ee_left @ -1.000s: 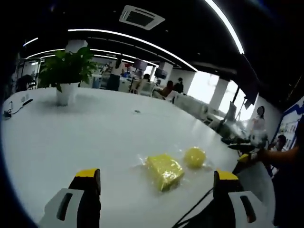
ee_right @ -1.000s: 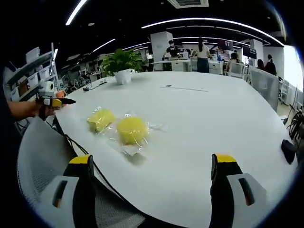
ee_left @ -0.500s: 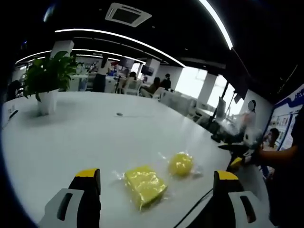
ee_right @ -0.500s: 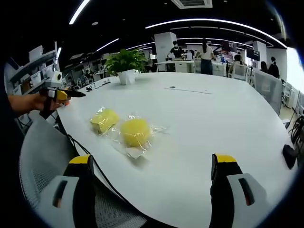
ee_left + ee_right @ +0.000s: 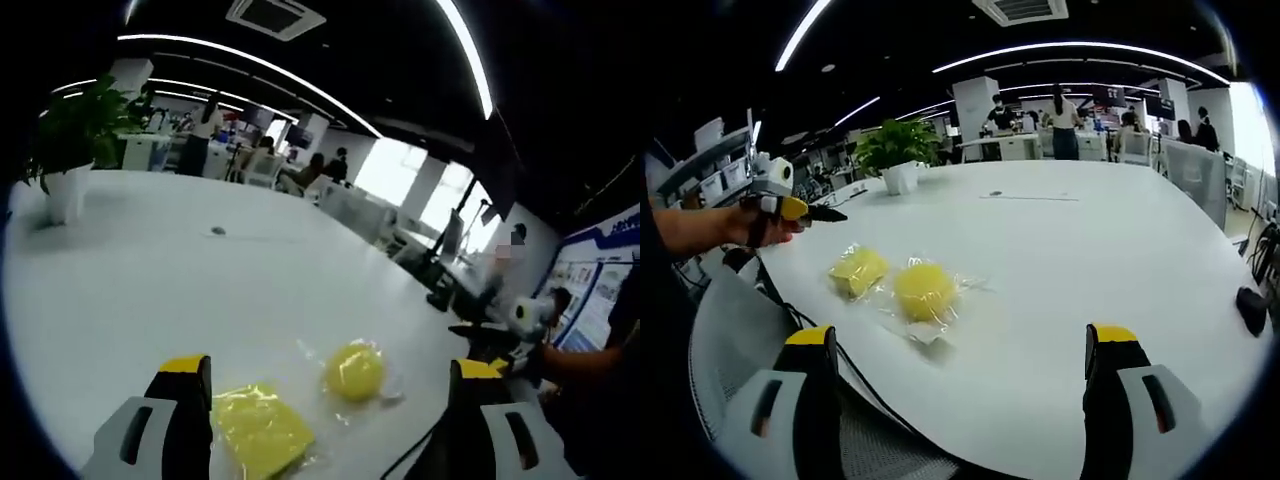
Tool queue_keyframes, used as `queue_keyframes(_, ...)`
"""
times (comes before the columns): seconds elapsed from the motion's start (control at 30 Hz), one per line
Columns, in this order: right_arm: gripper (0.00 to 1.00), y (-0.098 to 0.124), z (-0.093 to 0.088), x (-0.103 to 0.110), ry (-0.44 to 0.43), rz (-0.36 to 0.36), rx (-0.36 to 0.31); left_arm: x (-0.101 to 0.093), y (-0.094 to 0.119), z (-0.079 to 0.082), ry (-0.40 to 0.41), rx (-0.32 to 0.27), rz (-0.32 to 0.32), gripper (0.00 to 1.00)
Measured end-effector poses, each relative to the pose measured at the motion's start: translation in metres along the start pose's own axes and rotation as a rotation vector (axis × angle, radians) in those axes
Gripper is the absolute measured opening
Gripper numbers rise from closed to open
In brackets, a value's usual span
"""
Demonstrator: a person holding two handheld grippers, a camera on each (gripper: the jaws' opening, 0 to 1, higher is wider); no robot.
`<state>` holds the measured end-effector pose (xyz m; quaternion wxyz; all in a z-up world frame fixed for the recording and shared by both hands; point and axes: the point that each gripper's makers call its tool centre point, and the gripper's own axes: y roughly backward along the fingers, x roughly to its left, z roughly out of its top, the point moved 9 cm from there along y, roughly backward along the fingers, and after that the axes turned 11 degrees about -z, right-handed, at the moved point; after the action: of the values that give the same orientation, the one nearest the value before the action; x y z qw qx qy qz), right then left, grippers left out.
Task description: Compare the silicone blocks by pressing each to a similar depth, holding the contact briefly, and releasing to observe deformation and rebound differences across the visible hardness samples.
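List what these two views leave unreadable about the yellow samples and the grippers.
- Square yellow block, left gripper view: partly cut off by the left gripper jaw and the bottom edge.
- Round yellow block and the square one: clear wrapping and blur hide any hardness markings.
- Left gripper as seen in the right gripper view: too small and side-on to read its jaw gap.
- Right gripper: open, nothing between the jaws.

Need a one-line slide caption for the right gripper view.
Open right tongs face two bagged yellow silicone samples on the white table, left tongs hovering beyond.

White table, potted plant, mesh chair
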<state>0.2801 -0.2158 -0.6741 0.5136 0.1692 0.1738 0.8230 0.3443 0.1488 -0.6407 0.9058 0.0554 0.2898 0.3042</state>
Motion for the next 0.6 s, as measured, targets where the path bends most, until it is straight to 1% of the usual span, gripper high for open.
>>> queue_keyframes(0.17, 0.96, 0.001, -0.001, 0.0, -0.006, -0.002, -0.004, 0.004, -0.015, 0.008, 0.021, 0.01, -0.009, 1.0)
queue_keyframes(0.3, 0.96, 0.001, -0.001, 0.001, -0.016, -0.003, -0.008, 0.005, -0.028, 0.012, 0.07, 0.017, -0.013, 1.0)
queue_keyframes(0.4, 0.96, 0.0, 0.0, 0.003, -0.015, 0.001, -0.014, 0.007, -0.037, 0.013, 0.086, 0.027, -0.013, 1.0)
queue_keyframes(0.53, 0.96, 0.0, 0.001, 0.003, -0.022, -0.001, -0.018, 0.009, -0.049, 0.013, 0.123, 0.033, -0.021, 1.0)
queue_keyframes(0.6, 0.96, 0.001, 0.002, 0.004, -0.022, 0.0, -0.019, 0.013, -0.055, 0.012, 0.147, 0.036, -0.026, 1.0)
